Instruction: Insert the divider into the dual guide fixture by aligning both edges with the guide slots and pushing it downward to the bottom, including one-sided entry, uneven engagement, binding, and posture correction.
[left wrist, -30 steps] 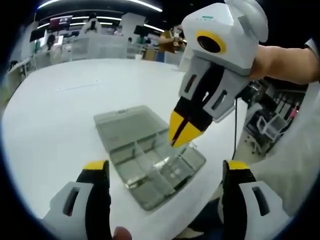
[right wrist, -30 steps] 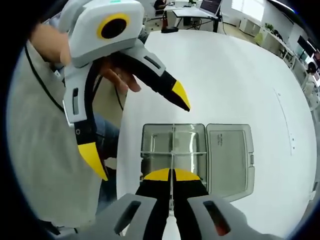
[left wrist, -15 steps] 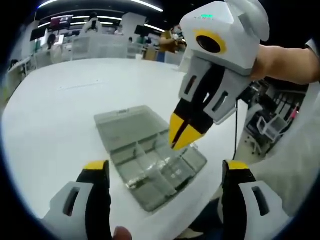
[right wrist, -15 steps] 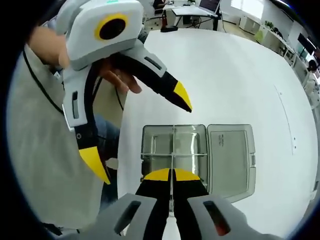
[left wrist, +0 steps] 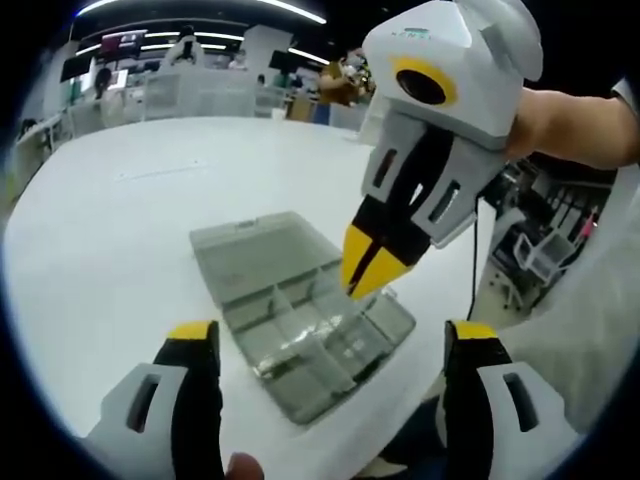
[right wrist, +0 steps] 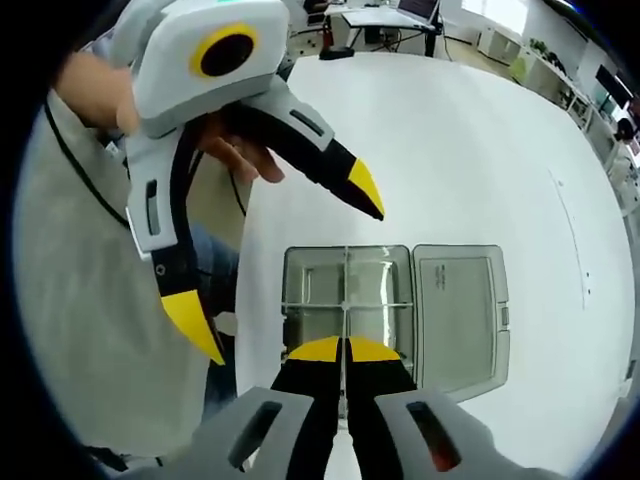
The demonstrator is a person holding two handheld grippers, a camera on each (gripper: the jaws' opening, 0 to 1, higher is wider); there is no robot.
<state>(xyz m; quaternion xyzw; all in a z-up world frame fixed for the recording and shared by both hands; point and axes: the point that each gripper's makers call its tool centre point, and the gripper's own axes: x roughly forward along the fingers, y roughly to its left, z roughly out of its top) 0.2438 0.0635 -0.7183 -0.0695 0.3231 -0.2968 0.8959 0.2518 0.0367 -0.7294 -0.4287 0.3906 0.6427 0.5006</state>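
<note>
A clear plastic compartment box (left wrist: 262, 262) (right wrist: 305, 290) lies open on the white table, its lid (right wrist: 460, 305) flat beside it. Thin clear dividers cross inside it. My right gripper (left wrist: 368, 283) (right wrist: 344, 347) points down at the box's near side, jaws pressed together on the top edge of a clear divider (right wrist: 345, 285) that I see edge-on as a thin line. The divider's lower edge and the slots are hard to make out. My left gripper (left wrist: 330, 335) (right wrist: 280, 265) hovers beside the box, jaws wide apart and holding nothing.
The white table (left wrist: 130, 200) stretches wide beyond the box. Its edge runs close to the box on the person's side, where a light shirt (right wrist: 90, 330) and a hand (right wrist: 235, 155) show. Desks and shelves (left wrist: 200, 90) stand far behind.
The right gripper has edged very slightly sideways over the box. Both grippers keep the same jaw state.
</note>
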